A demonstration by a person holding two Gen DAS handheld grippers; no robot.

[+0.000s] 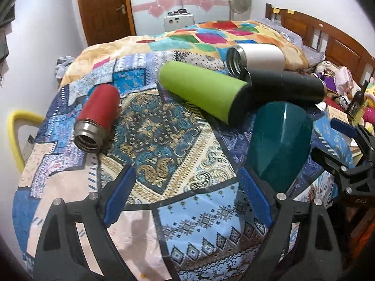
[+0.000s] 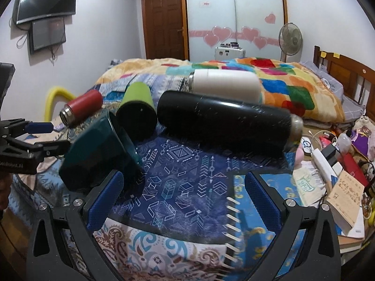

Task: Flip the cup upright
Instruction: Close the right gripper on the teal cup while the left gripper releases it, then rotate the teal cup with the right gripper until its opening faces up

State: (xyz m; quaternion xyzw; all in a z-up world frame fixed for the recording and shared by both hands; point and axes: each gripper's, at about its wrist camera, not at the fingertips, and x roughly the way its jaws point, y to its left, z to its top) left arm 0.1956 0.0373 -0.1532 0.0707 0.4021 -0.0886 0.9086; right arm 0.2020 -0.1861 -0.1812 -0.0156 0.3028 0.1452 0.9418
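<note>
The teal cup is found tipped over on the patterned bedspread, just in front of the green flask and black flask. From the right wrist view its open rim is seen pointing right, base to the left, so the long axis runs roughly across both claws. It sits right between them: off the right finger of the left claw and off the left finger of the right claw. Both claws are spread wide with nothing gripped. Neither looks clearly nearer, tbh.
</note>
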